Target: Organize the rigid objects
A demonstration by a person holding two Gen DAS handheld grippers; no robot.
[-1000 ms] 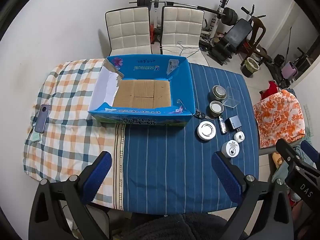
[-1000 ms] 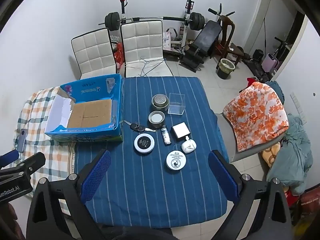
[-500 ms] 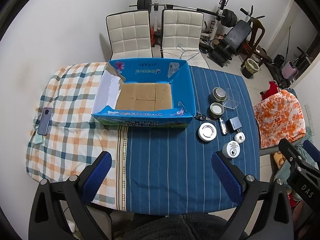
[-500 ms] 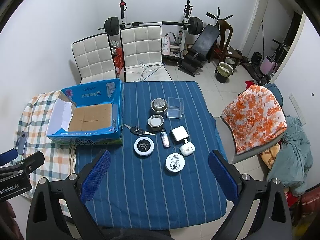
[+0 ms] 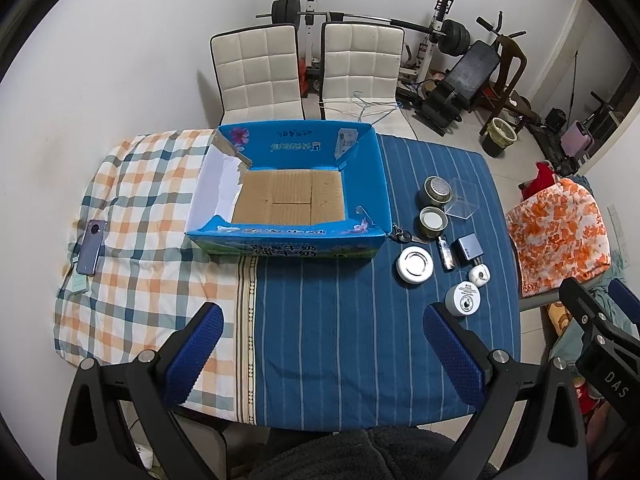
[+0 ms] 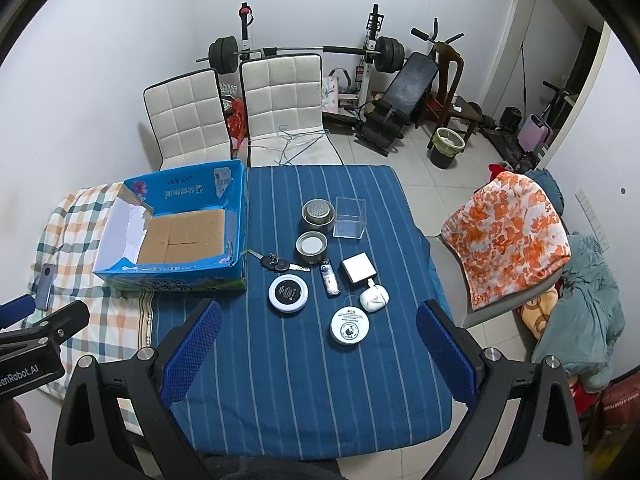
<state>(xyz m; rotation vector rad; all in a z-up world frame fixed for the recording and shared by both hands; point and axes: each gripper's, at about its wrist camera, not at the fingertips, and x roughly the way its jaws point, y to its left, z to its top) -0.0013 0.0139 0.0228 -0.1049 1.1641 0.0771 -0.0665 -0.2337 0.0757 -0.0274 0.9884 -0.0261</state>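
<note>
I held both grippers high above the desk (image 6: 304, 392), with nothing between either pair of fingers. My left gripper (image 5: 320, 350) was spread wide over the near edge of the blue striped cloth (image 5: 340, 320), its blue fingers (image 5: 192, 354) released. My right gripper (image 6: 318, 346) was likewise spread, its fingers (image 6: 444, 350) released and gripping nothing.

The small things lay in a cluster ahead of my right fingers and apart from them, none touched. Nearest was the white round tin (image 6: 350, 325), just beyond the gap between those fingers. Beside it sat a small white earbud case (image 6: 374, 298), and to its left the black-topped round tin (image 6: 288, 293). Farther back lay a lighter (image 6: 330, 279), a white square box (image 6: 357, 267), a bunch of keys (image 6: 276, 264), two metal cans (image 6: 312, 246) and a clear plastic box (image 6: 350, 217).

The open blue cardboard box (image 5: 288, 248) stood straight ahead of my left fingers, well apart from them, with only its brown cardboard floor showing. A phone (image 5: 92, 247) lay on the checked cloth (image 5: 140, 208) at far left.
</note>
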